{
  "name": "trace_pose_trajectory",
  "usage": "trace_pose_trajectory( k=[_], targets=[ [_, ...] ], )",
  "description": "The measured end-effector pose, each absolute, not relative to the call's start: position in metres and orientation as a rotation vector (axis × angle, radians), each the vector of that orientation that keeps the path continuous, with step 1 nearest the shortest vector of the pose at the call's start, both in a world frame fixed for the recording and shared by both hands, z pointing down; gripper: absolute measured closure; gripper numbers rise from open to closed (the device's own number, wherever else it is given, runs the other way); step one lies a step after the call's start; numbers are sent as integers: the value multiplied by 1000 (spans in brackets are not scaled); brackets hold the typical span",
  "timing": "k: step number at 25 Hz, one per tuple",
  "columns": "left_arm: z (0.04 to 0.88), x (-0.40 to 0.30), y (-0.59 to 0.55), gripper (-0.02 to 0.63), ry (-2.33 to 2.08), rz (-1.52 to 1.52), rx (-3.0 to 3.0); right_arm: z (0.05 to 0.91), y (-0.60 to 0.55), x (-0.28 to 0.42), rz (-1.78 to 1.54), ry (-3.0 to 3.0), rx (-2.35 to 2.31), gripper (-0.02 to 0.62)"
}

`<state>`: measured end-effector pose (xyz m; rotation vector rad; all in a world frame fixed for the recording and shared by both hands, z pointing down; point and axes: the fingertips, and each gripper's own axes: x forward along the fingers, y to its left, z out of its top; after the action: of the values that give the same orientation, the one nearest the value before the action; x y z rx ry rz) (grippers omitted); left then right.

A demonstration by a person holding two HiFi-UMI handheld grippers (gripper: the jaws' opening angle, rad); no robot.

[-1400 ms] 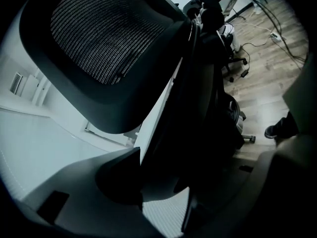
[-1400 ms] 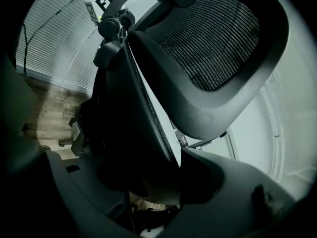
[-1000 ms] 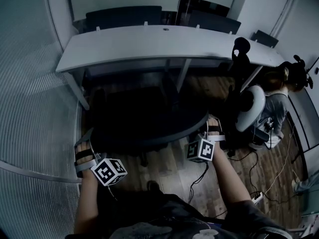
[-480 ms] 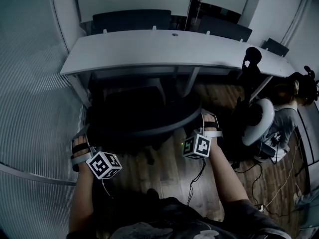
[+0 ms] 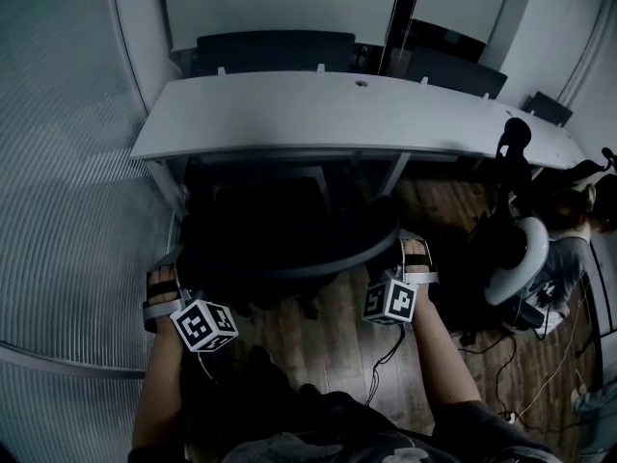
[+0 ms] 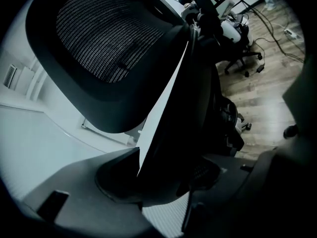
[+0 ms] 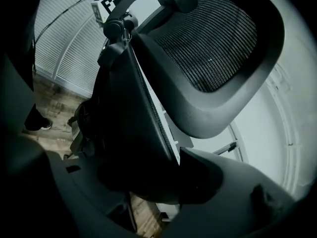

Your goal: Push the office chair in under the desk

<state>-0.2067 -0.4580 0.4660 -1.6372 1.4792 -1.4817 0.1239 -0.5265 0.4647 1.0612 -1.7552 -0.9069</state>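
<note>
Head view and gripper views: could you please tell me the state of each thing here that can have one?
Office chair, seat partly under the desk, back out in front of it.
Left gripper, shut on the left edge of the chair's back.
Right gripper, shut on the right edge of the chair's back.
White-backed chair, out on the floor at the right, not under the desk.

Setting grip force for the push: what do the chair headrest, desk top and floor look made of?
Headrest: woven mesh in a dark matte frame, likely plastic. Desk top: pale, smooth, matte, probably laminate. Floor: grained wood-look planks; real or vinyl unclear.
</note>
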Motion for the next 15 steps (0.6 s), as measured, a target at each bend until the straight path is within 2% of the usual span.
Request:
trace_pose_trajectory(
  k=[15],
  targets=[
    [466, -291, -566, 357, 1441, -1448, -1640, 467, -612, 45, -849, -1699, 1113, 342]
  ],
)
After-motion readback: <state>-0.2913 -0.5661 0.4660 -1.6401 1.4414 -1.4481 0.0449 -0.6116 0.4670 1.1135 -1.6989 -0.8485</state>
